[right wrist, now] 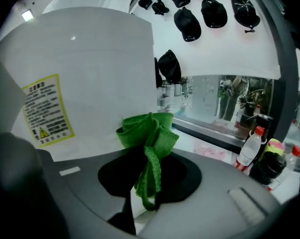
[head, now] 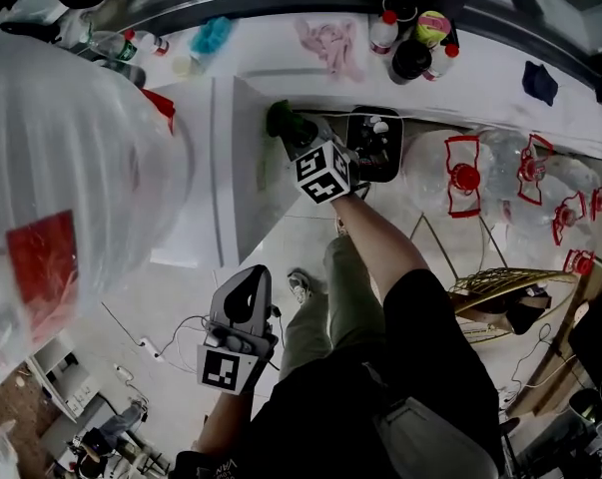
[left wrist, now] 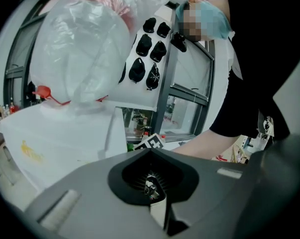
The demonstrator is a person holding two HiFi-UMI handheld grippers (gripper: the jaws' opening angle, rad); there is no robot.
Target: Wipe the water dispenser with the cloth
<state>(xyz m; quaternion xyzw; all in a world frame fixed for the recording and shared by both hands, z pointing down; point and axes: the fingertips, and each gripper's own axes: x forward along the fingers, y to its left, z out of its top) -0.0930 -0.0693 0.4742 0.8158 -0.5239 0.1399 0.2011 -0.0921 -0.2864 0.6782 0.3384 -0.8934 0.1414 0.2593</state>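
- Where is the left gripper (left wrist: pixel 150 156)?
- Nearest, held low, jaws closed together, nothing between them.
- And the right gripper (right wrist: pixel 150 178)?
- It pinches the green cloth (right wrist: pixel 149 132), bunched at its twelve o'clock. The white water dispenser (right wrist: pixel 85 68) stands at ten o'clock.

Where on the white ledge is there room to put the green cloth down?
For the green cloth, bare ledge lies between the teal rag and the pink rag, and again between the bottles and the dark blue rag. The bottles crowd the middle.
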